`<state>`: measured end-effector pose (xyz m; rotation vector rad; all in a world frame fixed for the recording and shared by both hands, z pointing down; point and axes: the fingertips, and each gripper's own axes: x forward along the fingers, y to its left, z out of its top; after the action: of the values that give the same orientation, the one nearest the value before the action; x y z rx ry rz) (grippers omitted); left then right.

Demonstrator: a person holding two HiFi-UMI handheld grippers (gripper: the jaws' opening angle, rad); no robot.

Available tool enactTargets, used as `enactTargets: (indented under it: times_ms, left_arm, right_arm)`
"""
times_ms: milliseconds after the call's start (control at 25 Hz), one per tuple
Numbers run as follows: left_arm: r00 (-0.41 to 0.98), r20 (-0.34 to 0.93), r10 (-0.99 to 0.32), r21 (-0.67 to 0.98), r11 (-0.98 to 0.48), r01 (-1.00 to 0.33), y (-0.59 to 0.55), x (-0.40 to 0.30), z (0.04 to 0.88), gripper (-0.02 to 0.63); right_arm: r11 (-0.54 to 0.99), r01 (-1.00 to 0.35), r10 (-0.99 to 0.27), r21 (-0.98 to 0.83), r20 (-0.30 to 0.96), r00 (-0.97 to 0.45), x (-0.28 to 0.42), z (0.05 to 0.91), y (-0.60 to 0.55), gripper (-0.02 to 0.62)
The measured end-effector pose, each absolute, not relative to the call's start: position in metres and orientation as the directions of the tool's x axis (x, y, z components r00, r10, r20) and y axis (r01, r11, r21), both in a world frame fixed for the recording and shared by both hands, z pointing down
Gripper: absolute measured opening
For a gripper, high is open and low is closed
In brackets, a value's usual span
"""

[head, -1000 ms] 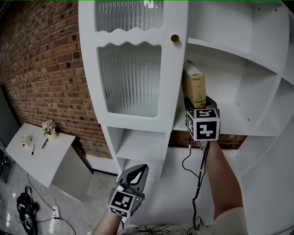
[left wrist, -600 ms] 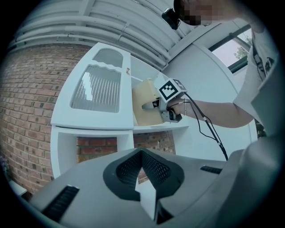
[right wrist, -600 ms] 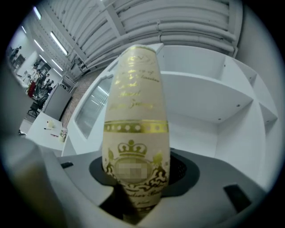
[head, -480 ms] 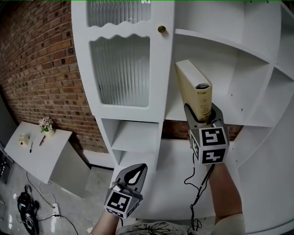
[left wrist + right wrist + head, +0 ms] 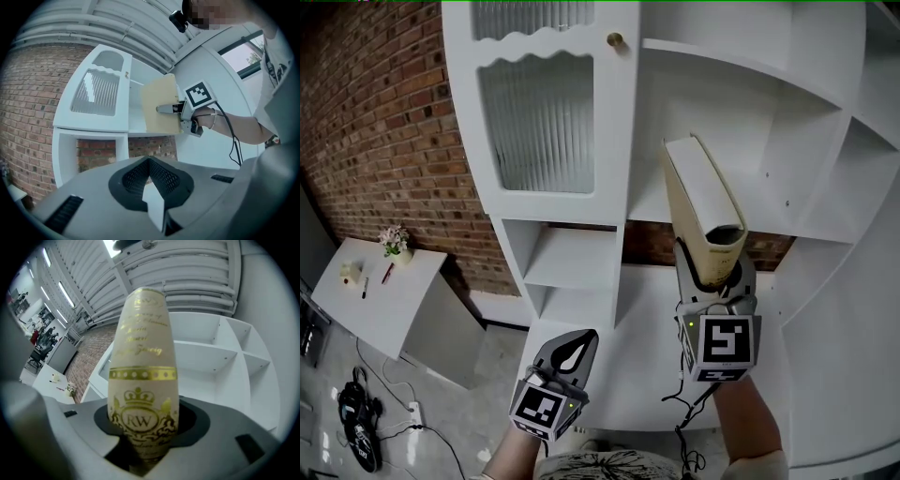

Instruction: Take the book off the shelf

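A cream hardback book with a gold-printed spine stands upright in my right gripper, clear of the white shelf and in front of its open compartment. The right jaws are shut on the lower end of the spine. In the left gripper view the book shows side-on, with the right gripper clamped on its edge. My left gripper hangs low beside the lower cubbies, jaws shut and holding nothing.
A cabinet door with ribbed glass and a round knob stands left of the open compartment. Small open cubbies sit below it. A brick wall, a white side table and floor cables lie to the left.
The right gripper has drawn the book out of the shelf compartment, toward me and lower in the head view. The left gripper has drifted slightly and stays shut.
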<state>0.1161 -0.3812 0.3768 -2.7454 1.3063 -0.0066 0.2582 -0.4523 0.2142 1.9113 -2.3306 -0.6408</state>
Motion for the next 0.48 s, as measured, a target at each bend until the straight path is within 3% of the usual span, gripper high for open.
enactTargets:
  times_ms: [200,480]
  left_arm:
    - [0.624,-0.056,-0.78,-0.088,-0.618,-0.781,-0.369,0.118,0.375,0.012]
    - [0.631,-0.064,-0.773,-0.1,-0.624,-0.775,-0.353,0.13,0.369,0.012]
  right_arm:
    - [0.166,-0.925,-0.941,0.34,-0.227,-0.253,0.255,0.24,-0.42,0.229]
    - [0.229,-0.921,-0.951,0.316,-0.131,-0.281,0.257,0.303,-0.389,0.229]
